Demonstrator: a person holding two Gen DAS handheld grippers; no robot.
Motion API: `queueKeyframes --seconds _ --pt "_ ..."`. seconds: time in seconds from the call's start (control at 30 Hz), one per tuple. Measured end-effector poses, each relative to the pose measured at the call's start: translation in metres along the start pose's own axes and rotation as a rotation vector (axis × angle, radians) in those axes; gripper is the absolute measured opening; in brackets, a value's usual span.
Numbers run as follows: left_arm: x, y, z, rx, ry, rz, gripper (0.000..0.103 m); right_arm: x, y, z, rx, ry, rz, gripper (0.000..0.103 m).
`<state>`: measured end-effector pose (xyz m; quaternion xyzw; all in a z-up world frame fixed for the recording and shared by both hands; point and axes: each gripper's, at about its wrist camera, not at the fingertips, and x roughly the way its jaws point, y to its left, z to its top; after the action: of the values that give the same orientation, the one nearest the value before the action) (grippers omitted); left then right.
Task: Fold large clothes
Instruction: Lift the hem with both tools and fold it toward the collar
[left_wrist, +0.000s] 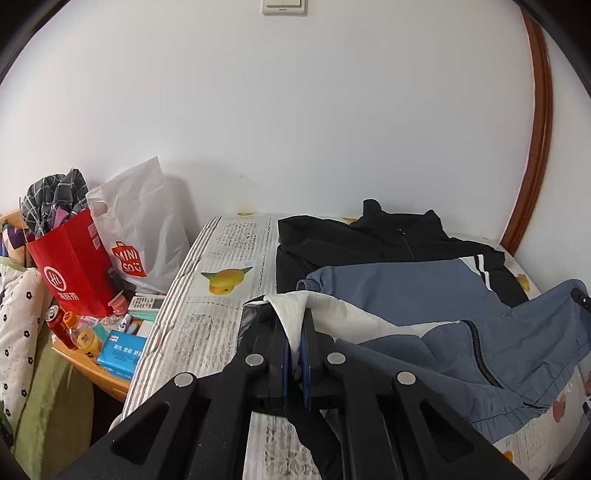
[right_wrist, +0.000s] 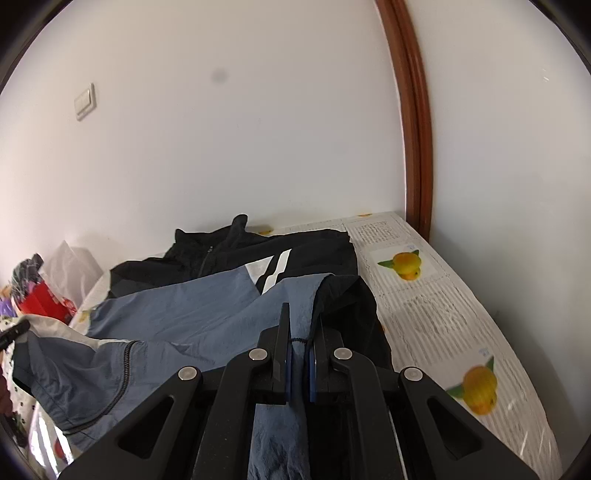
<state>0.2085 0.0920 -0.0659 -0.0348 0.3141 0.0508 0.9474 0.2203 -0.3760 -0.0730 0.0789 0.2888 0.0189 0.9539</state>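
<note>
Pinching the blue-and-black zip jacket (left_wrist: 424, 291) spread mid-frame over the bed (left_wrist: 218, 254), left gripper (left_wrist: 294, 332) and right gripper (right_wrist: 300, 332) hold only thin fabric edges, which may slip if lifted unevenly.

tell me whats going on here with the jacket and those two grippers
A person is folding a blue and black zip jacket on a bed with a fruit-print sheet. The left gripper is shut on its white-lined edge; the right gripper is shut on blue fabric by the black sleeve. The jacket is partly lifted and not yet folded.
</note>
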Motion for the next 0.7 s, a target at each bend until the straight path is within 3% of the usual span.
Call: queueKeyframes --seconds 0.2,0.47,0.7 --pt "0.037 0.003 0.011 -0.015 0.037 0.026 0.006 0.04 -0.004 0.009 0.019 0.028 -0.004 0.006" --pt "0.085 0.005 0.008 -0.035 0.128 0.047 0.008 0.099 -0.007 0.003 0.005 0.116 -0.077 0.008" --pt "0.1 0.002 0.004 -0.027 0.16 0.049 0.009 0.132 -0.01 -0.009 0.0 0.203 -0.127 0.013"
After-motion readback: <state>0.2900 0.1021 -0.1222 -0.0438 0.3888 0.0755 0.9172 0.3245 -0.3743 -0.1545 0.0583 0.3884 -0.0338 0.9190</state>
